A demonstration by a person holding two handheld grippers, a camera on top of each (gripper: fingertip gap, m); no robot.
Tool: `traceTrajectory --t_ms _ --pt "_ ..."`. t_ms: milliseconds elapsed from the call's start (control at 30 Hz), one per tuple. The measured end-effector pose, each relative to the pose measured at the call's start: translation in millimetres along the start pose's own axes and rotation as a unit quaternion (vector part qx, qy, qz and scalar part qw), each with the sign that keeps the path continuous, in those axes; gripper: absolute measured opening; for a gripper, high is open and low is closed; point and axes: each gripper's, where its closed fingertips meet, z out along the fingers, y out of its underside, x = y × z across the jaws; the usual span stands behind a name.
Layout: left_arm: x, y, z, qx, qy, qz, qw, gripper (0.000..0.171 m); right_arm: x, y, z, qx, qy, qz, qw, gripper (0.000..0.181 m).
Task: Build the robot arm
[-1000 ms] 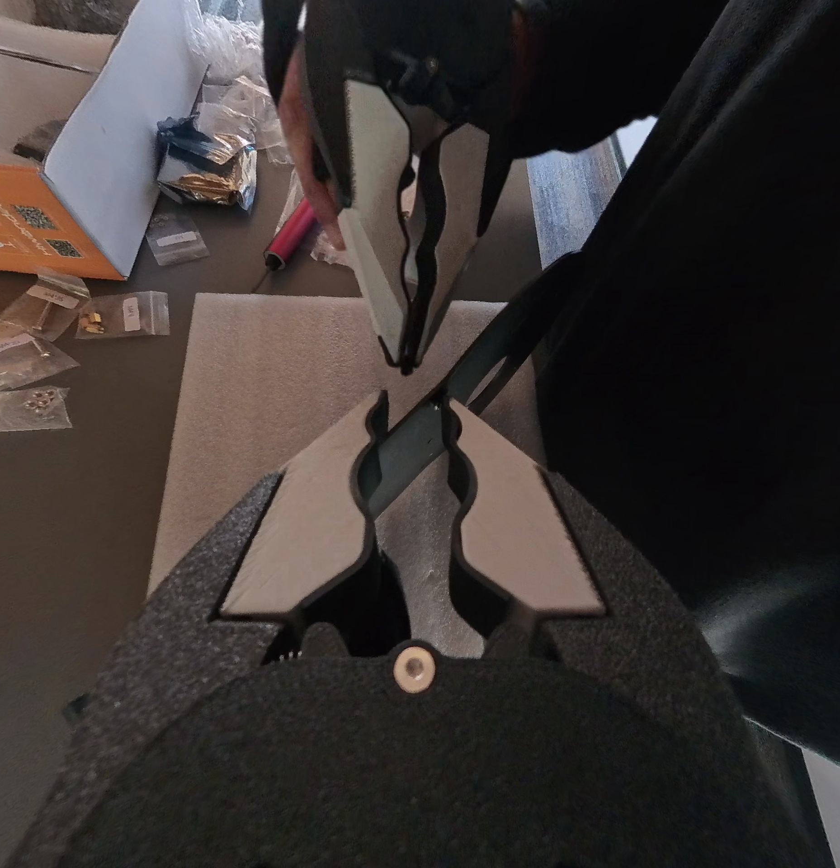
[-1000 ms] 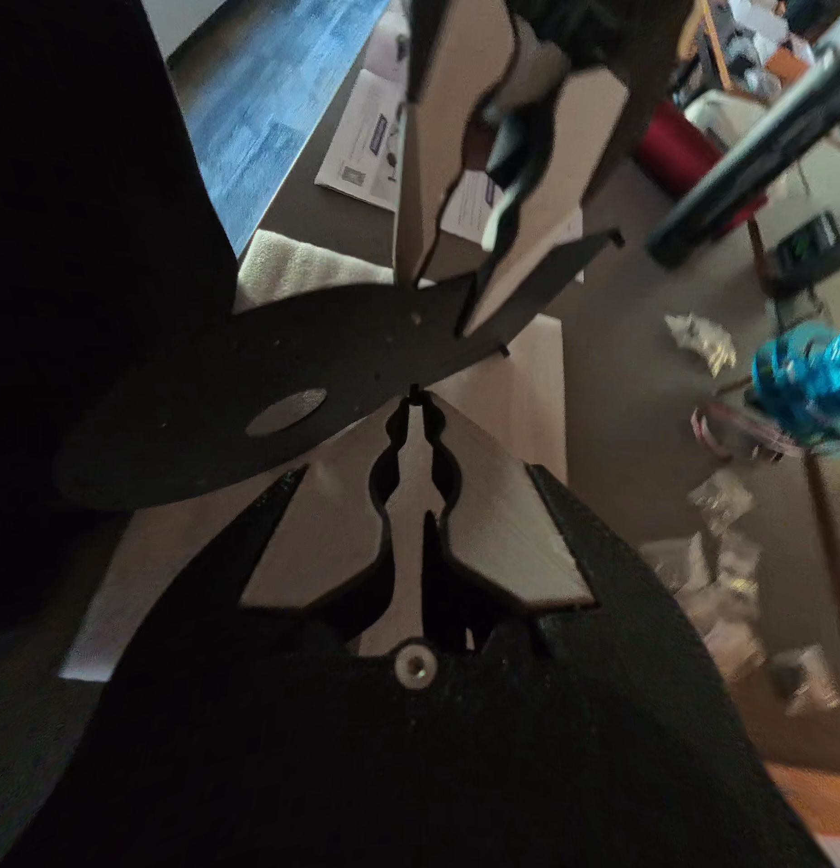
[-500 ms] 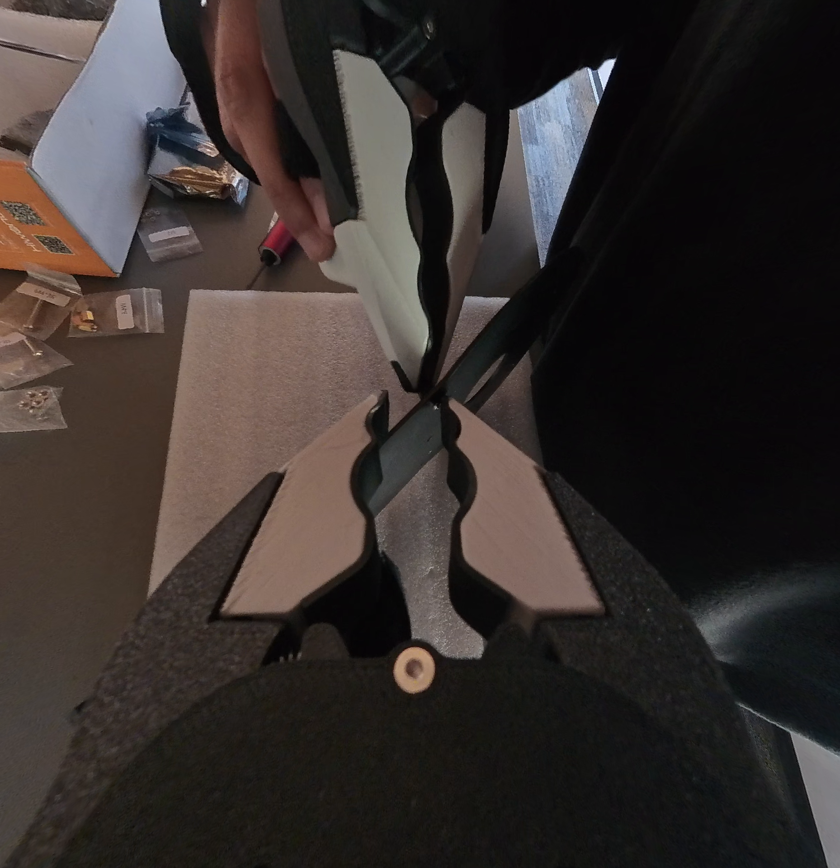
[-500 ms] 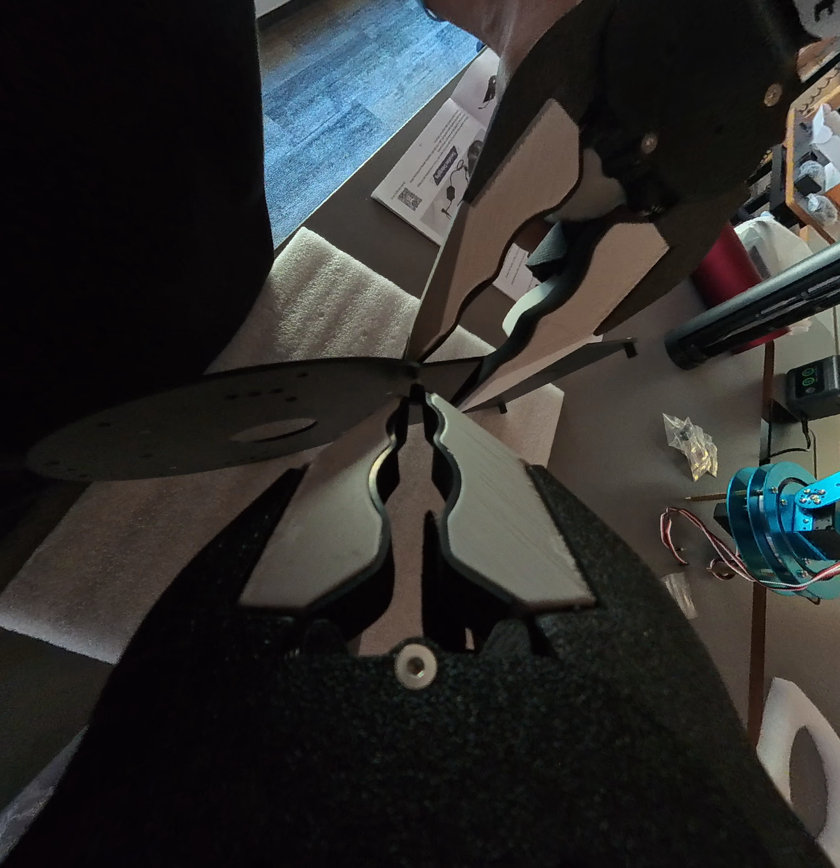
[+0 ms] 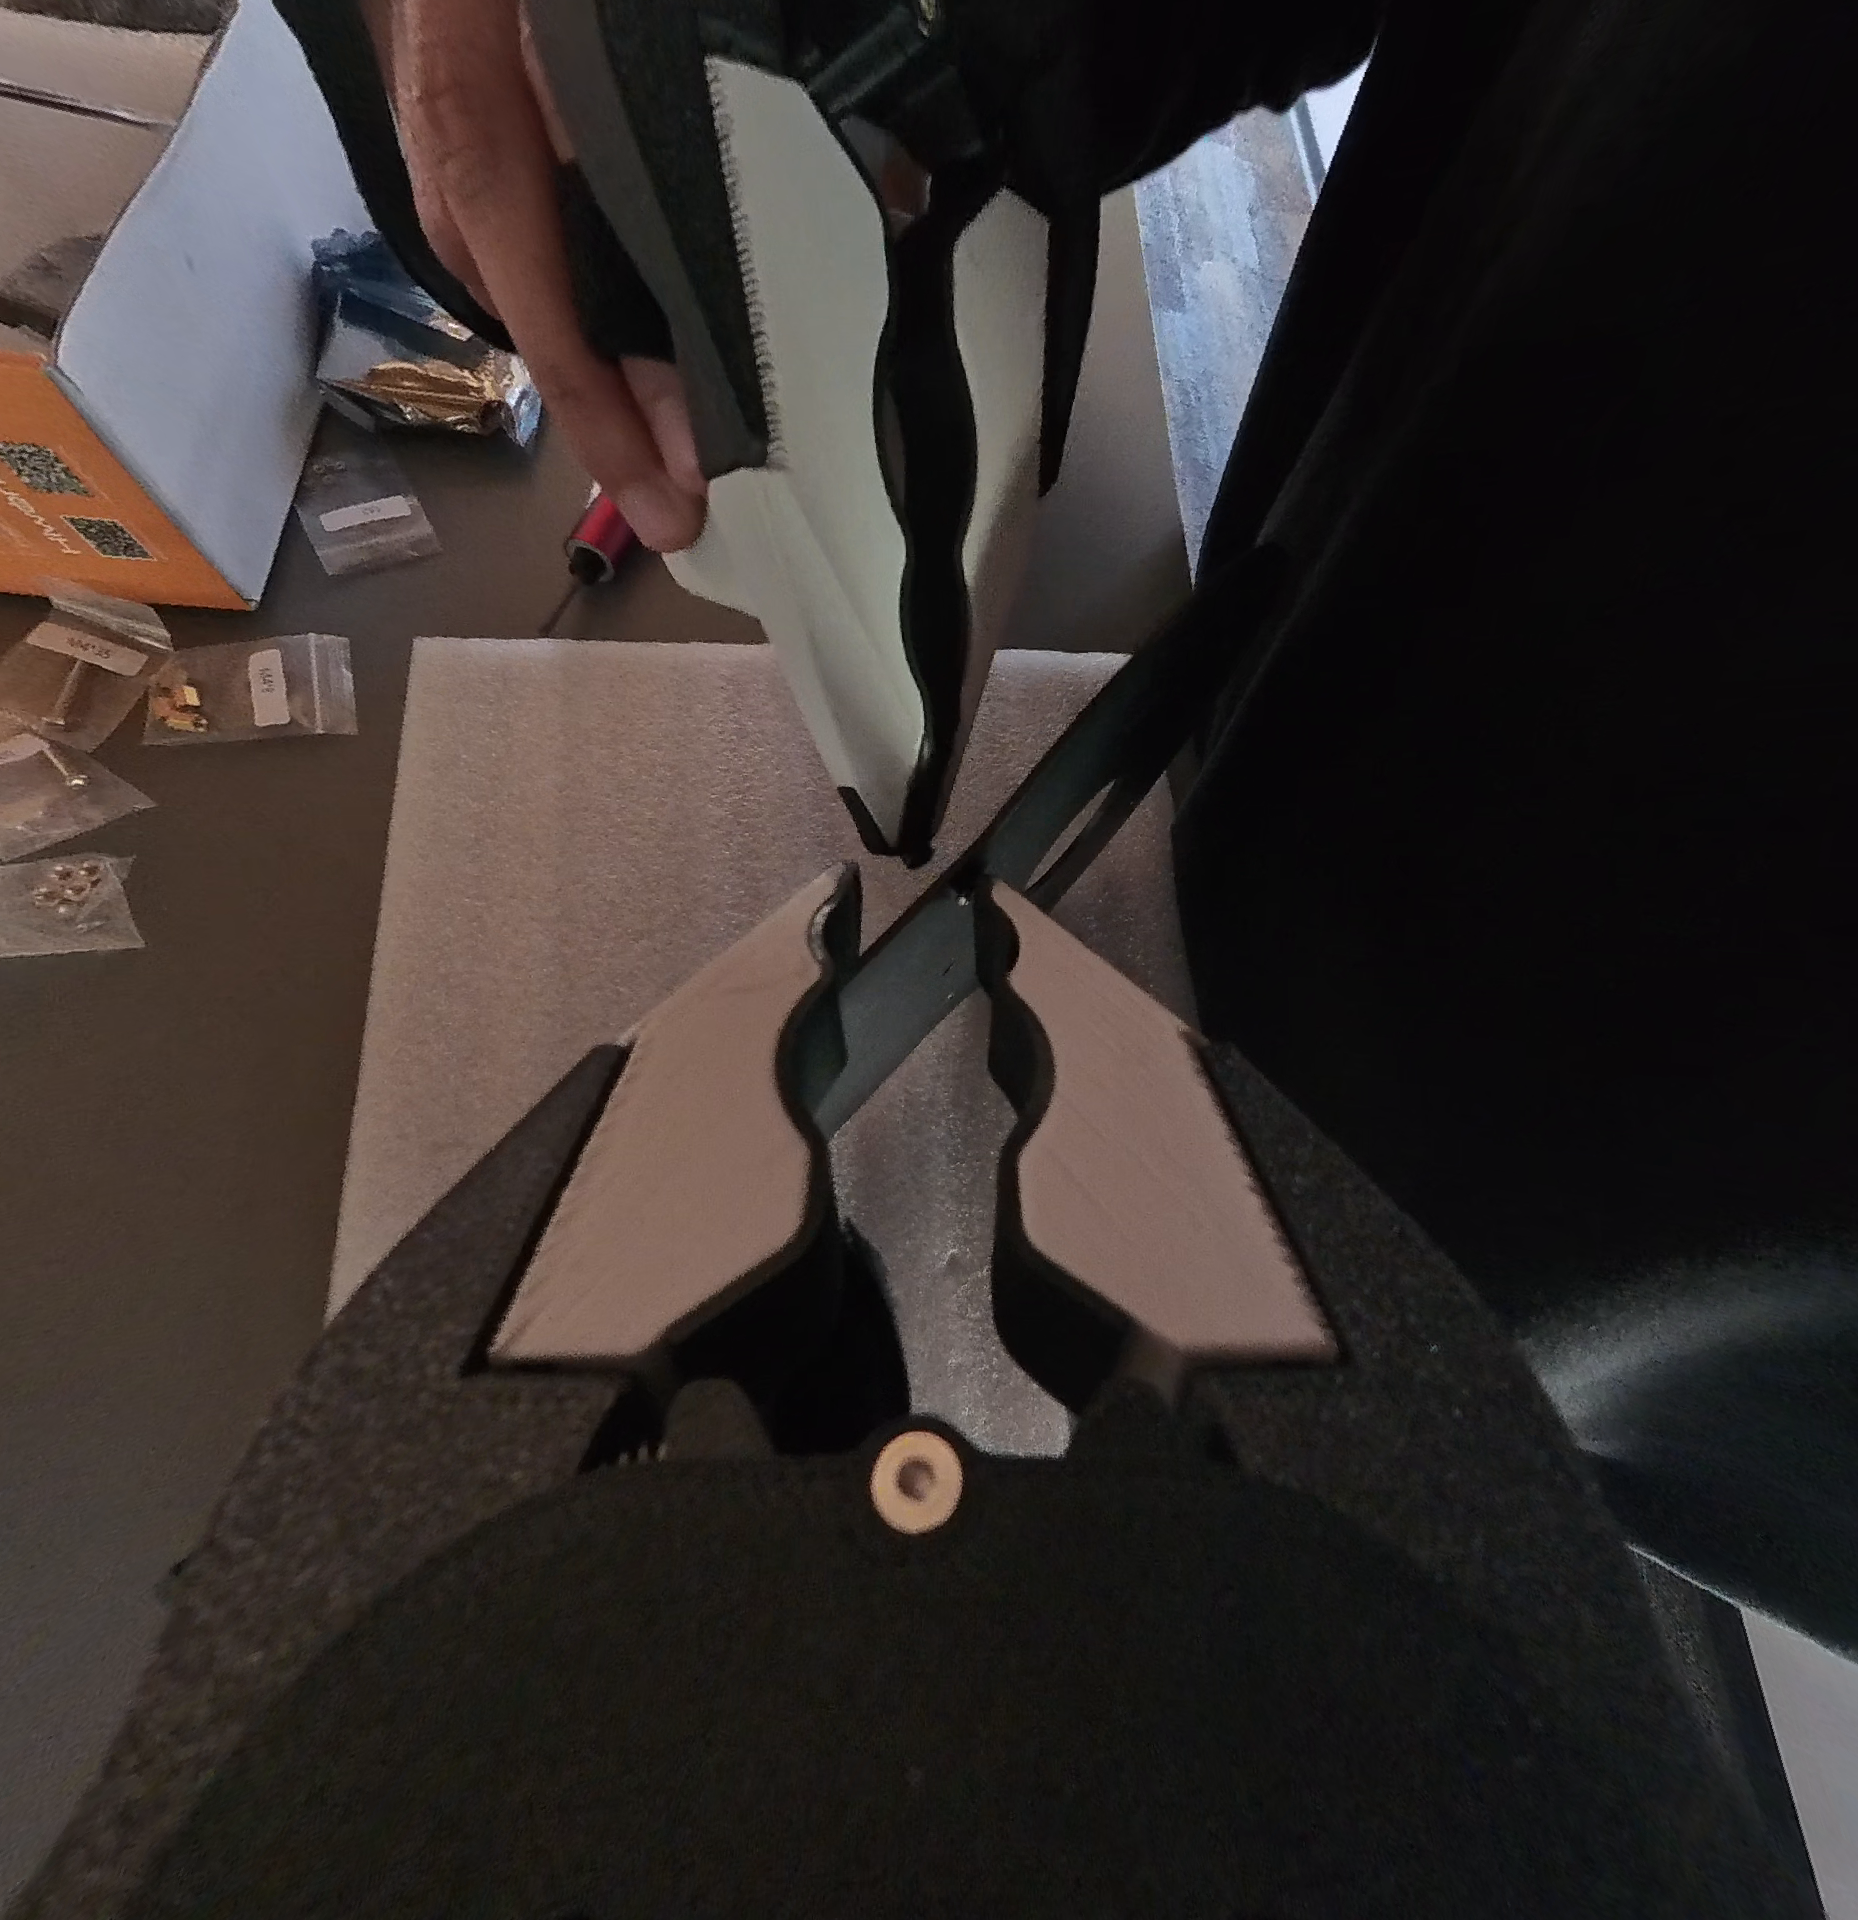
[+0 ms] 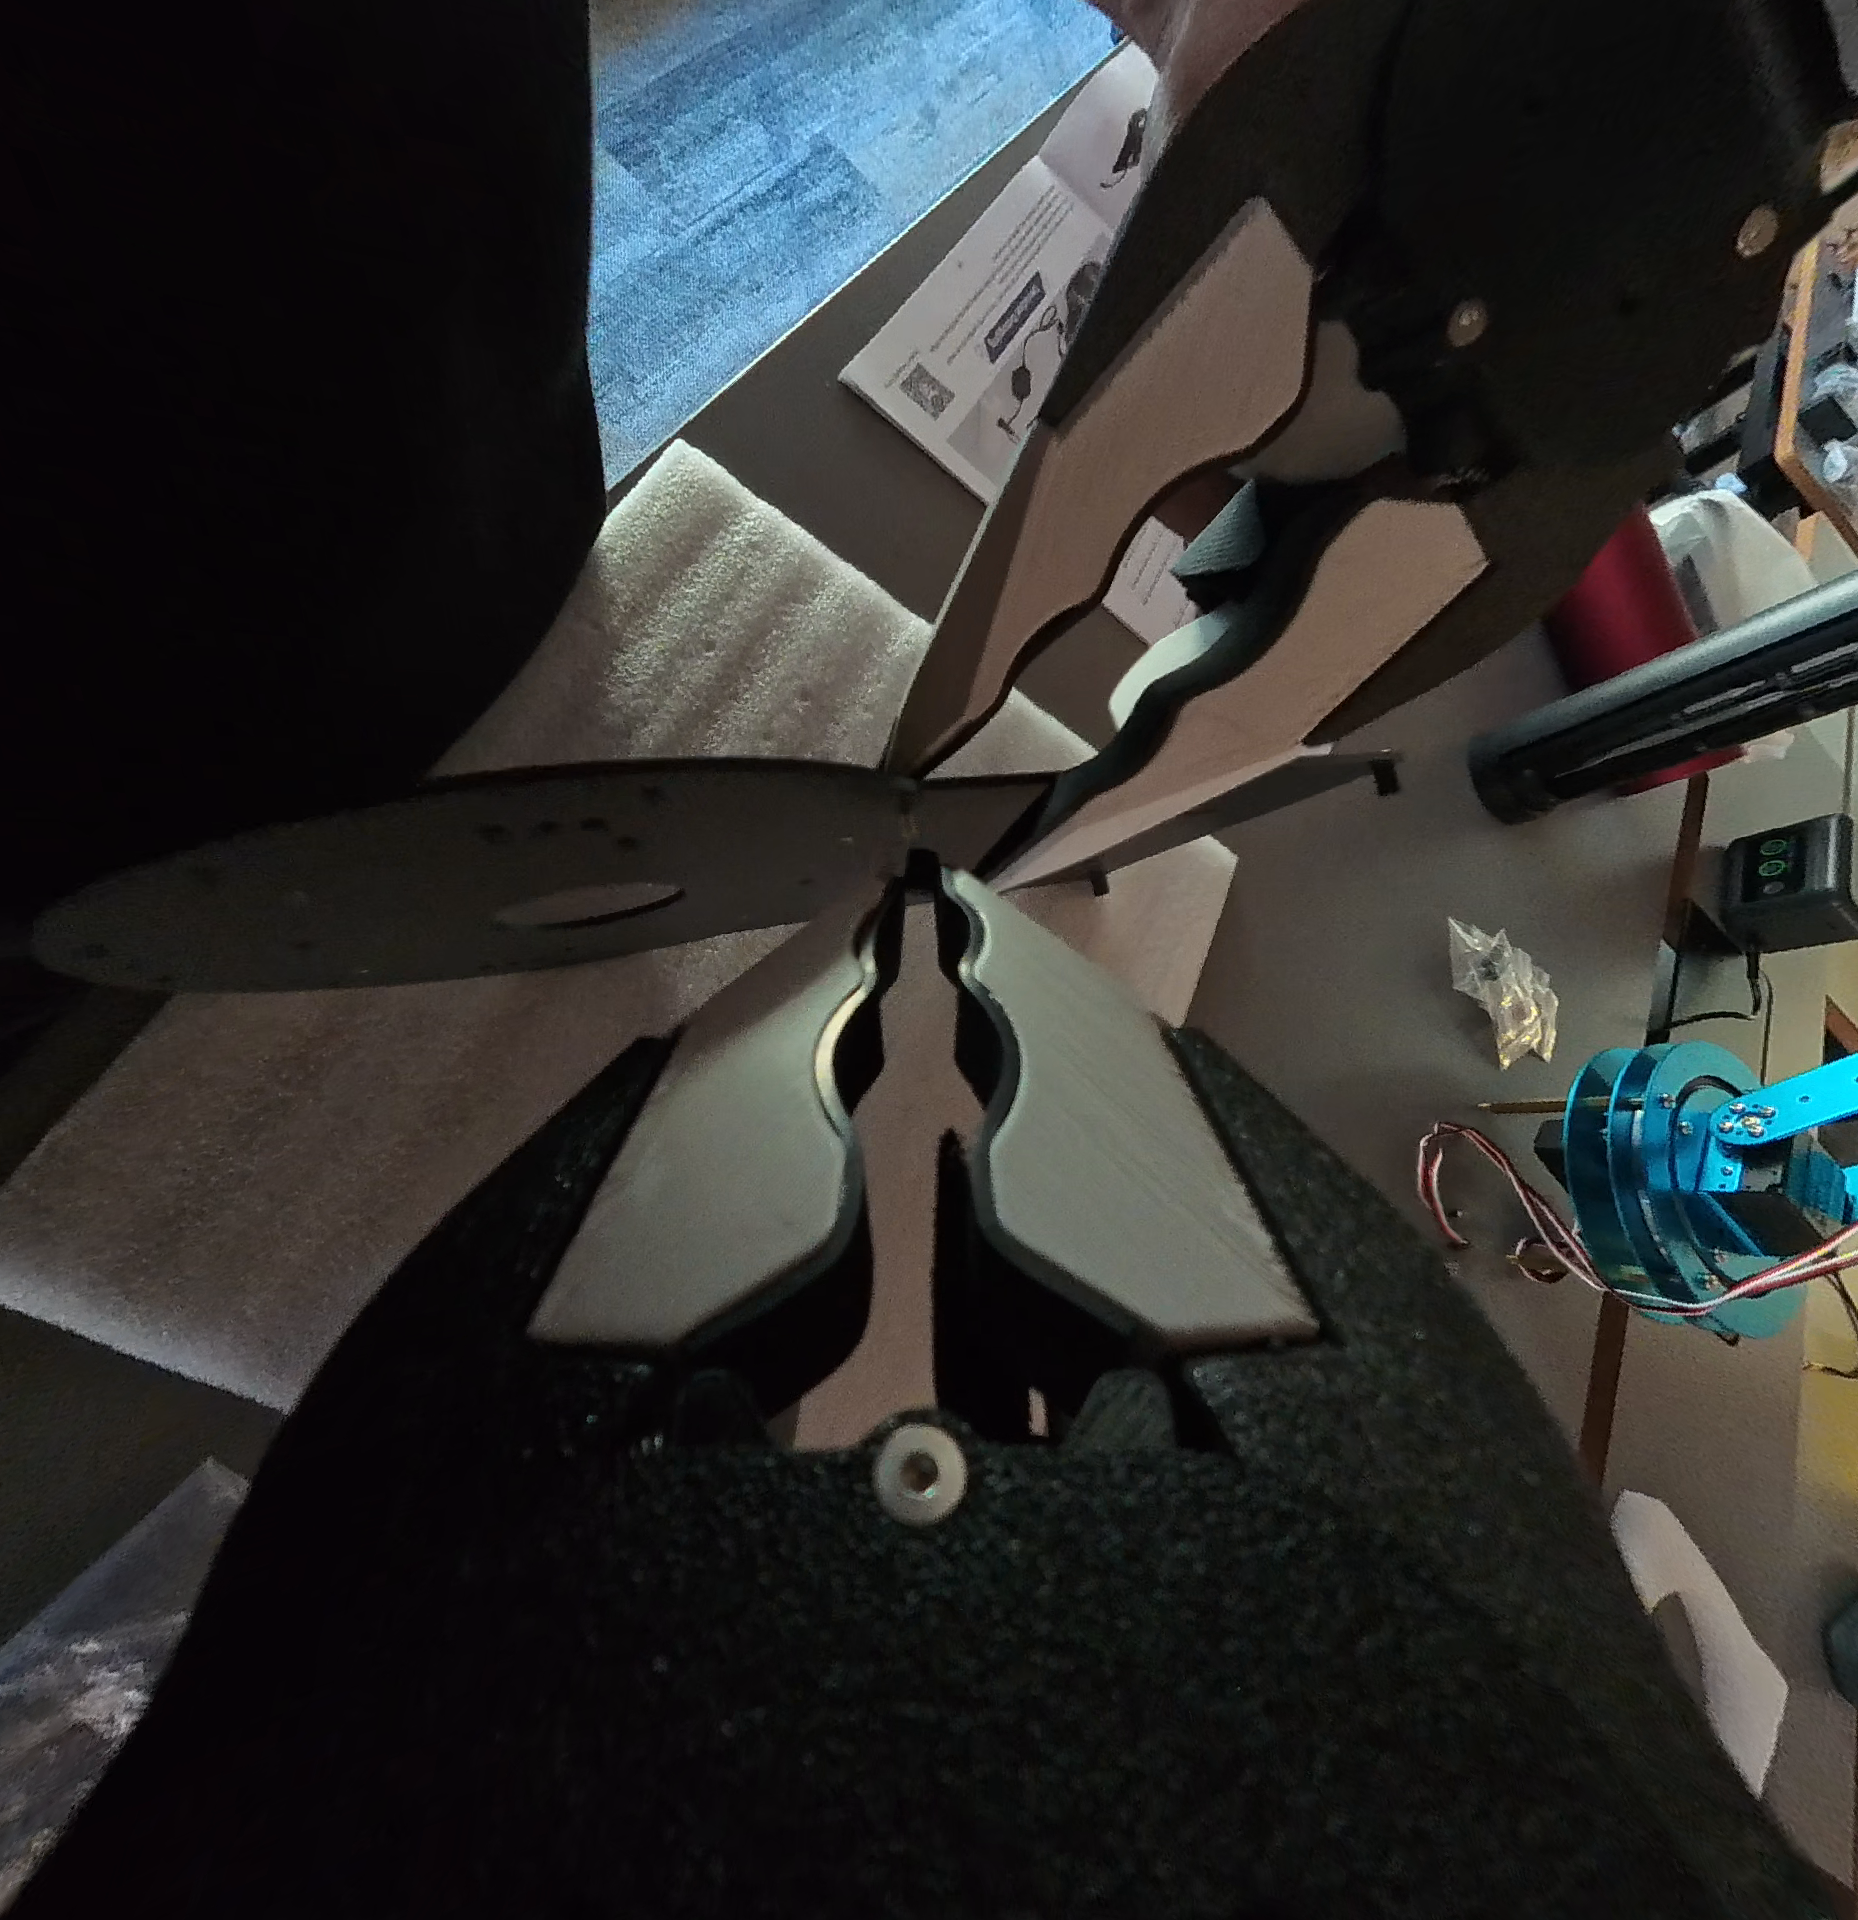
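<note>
My left gripper [image 5: 917, 904] is shut on the edge of a thin black round plate [image 5: 883, 1008] with a hole pattern. It holds the plate above a white foam sheet [image 5: 592, 831]. In the right wrist view the plate [image 6: 385, 883] lies nearly edge-on, with the left gripper [image 6: 966, 805] clamped on its right rim. My right gripper [image 6: 920, 868] has its tips closed together, touching the plate's rim right beside the left gripper's tips. In the left wrist view it [image 5: 909, 847] points down from above. I cannot see whether it pinches something small.
An orange and white box [image 5: 177, 343], small bags of hardware [image 5: 250, 686] and a red-handled tool [image 5: 603, 535] lie left of the foam. A blue metal assembly with wires [image 6: 1652, 1174], a booklet [image 6: 998, 343] and a black bar [image 6: 1683, 686] sit on the table. A person's dark clothing [image 5: 1527, 727] is close by. My two grippers' fingertips are within a few centimetres of each other.
The right gripper has come down and closer until its tips meet the plate's rim beside the left gripper. The plate has tilted to lie flatter in the right wrist view.
</note>
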Motion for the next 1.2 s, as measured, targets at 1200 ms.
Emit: traceTrajectory --t_ms 1200 --pt "0.7 0.0 0.6 -0.001 0.006 -0.001 1.000 0.021 -2.5 -3.2 3.7 -0.038 -0.055 -0.047 0.997 0.004"
